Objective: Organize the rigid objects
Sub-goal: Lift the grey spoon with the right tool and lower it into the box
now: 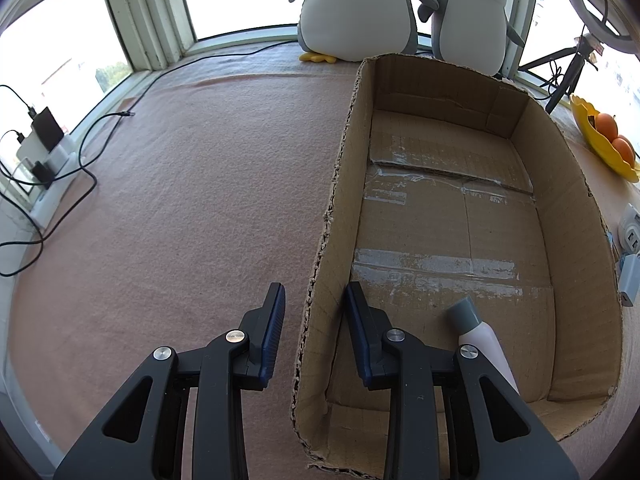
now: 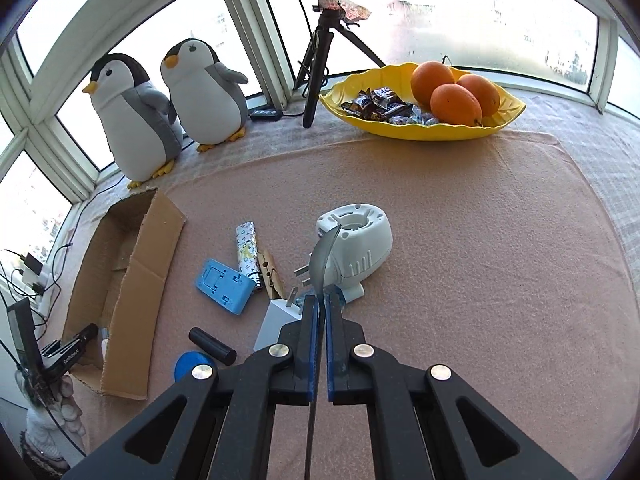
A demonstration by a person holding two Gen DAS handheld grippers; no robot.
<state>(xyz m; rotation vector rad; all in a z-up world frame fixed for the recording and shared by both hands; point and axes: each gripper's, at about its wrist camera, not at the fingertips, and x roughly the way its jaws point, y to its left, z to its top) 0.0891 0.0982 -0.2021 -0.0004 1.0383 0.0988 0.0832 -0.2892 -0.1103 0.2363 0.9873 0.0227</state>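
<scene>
The left gripper hangs with its jaws apart, straddling the left wall of the box; one finger is outside, the other inside, and nothing is between them. Inside the box, near its front wall, lies a bottle with a grey cap. To the right of the box, loose items wait on the pink cloth: a black cylinder, a blue holder, a patterned tube, a wooden clip, a white charger and a white gadget farthest from the box. Above them the right gripper is clamped on a thin grey blade, edge-on between the pads. Carrying it to the box likely calls for a firm pinch, a level travel clear of the cardboard rim, and a low release beside the bottle so the blade does not tip out.
</scene>
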